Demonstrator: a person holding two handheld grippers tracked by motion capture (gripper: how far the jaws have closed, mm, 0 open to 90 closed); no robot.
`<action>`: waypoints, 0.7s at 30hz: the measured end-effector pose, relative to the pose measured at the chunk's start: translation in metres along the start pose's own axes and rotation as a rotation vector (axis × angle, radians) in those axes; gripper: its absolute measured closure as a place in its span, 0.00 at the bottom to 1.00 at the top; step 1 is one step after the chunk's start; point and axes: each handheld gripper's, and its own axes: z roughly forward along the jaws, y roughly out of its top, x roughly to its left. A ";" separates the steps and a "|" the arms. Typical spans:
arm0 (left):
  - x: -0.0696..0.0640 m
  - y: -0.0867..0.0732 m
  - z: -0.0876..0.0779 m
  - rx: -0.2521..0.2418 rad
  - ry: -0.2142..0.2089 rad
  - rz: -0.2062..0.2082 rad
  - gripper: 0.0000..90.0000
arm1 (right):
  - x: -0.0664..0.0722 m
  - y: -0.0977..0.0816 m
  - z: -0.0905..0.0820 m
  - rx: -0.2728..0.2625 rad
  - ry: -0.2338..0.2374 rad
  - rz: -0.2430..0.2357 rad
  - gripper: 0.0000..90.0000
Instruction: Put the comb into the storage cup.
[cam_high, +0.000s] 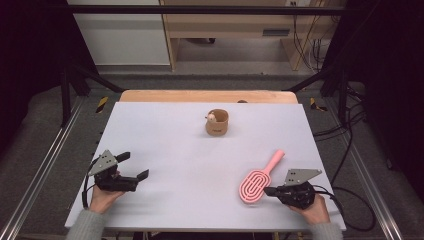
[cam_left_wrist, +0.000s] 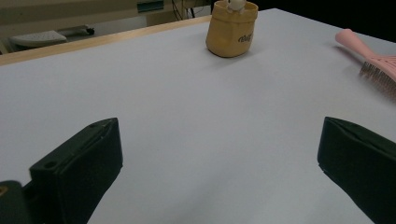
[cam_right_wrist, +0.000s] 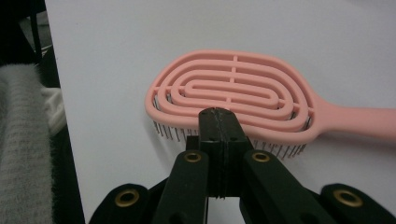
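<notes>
White tabletop (cam_high: 165, 130) | pink hairbrush (cam_high: 256, 181) at 5 o'clock, ungrasped | right gripper (cam_high: 270, 191) jaws closed, empty, touching brush | left gripper (cam_high: 134, 166) at 8 o'clock, wide open, empty | tan pouch (cam_high: 217, 123) at 12 o'clock untouched | nothing moved yet, all left.

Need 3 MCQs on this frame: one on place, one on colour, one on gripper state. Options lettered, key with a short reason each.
1. Where does the pink plastic hairbrush with the vented oval head lie on the white table?
A. near the right gripper
B. beside the left gripper
C. at the far left corner

2. What colour is the small fabric pouch at the table's far middle?
A. blue
B. tan
C. green

3. How do the jaws of the right gripper stand?
A. wide open
B. shut on the pouch
C. shut, nothing between them

Key: 1 A, the brush head lies just ahead of that gripper's tips. 2 B, tan in the high view and the left gripper view. 3 C, the two jaws meet flush in the right gripper view.
</notes>
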 end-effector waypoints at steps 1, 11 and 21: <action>0.000 0.000 0.000 0.001 -0.001 0.000 0.00 | 0.000 0.000 0.000 -0.001 0.000 0.000 1.00; 0.000 0.000 0.001 0.004 0.000 0.001 0.00 | 0.003 0.005 0.008 -0.019 -0.008 -0.016 1.00; 0.000 0.000 0.001 0.006 0.000 0.002 0.00 | 0.004 0.008 0.014 -0.034 -0.015 -0.019 1.00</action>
